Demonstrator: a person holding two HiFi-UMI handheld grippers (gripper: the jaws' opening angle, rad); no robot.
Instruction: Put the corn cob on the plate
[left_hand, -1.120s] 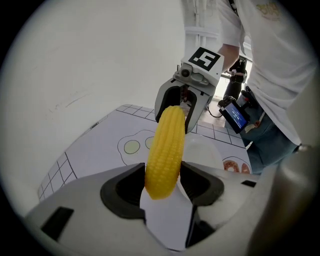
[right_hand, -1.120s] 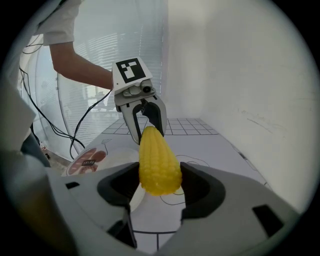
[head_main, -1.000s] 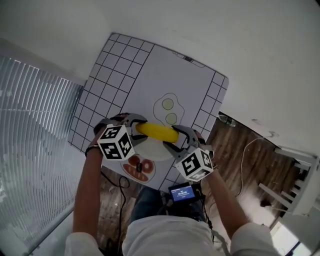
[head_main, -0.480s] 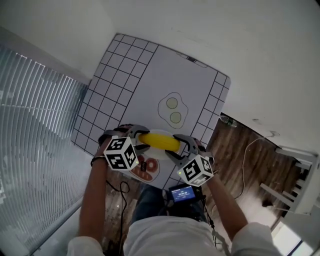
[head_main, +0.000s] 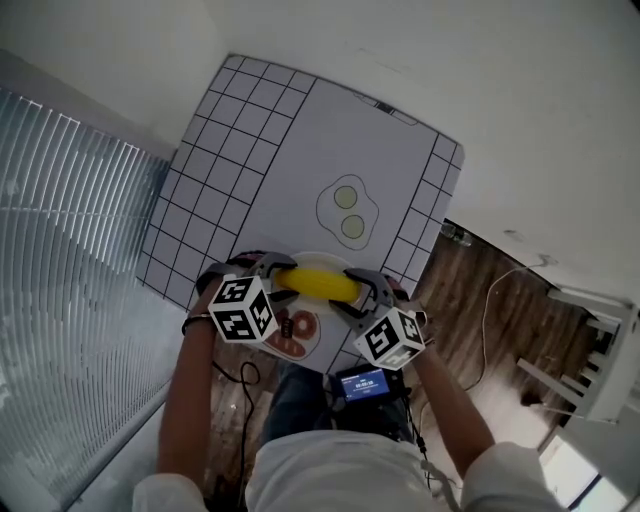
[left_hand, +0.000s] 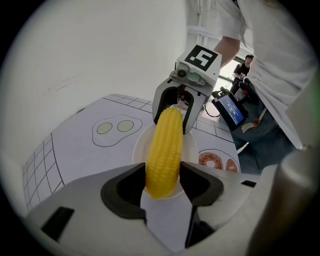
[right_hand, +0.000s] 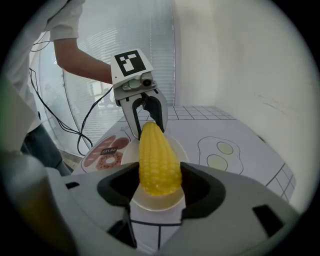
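Gripping one end of the corn cob (left_hand: 167, 145), the left claw (left_hand: 162, 181) has its two jaws pressed against the yellow kernels, and its hold looks no looser than a second ago. The right claw (right_hand: 160, 181) clamps the other end in the same way, so we carry the cob level between the two claws, each one facing the other along its length.

Just under the cob lies the white plate (right_hand: 156, 202). Both claw views show its rim on either side of the cob and past the near tip. From the head view the cob now covers most of the plate, whereas a second ago it hung over the plate's far edge, closer to the drawn fried eggs (head_main: 346, 212). We have drawn both claws towards the near edge of the table mat (head_main: 300, 150) and let them sink a little, and the cob has come with them.

For the task this means the carrying is nearly over: we judge the cob to be centred over the plate and low above it. We cannot tell whether it already touches the dish. What remains is a short drop and then opening both claws together, so that the round cob does not roll off towards the printed doughnut picture (head_main: 295, 330) just near and left of the plate.
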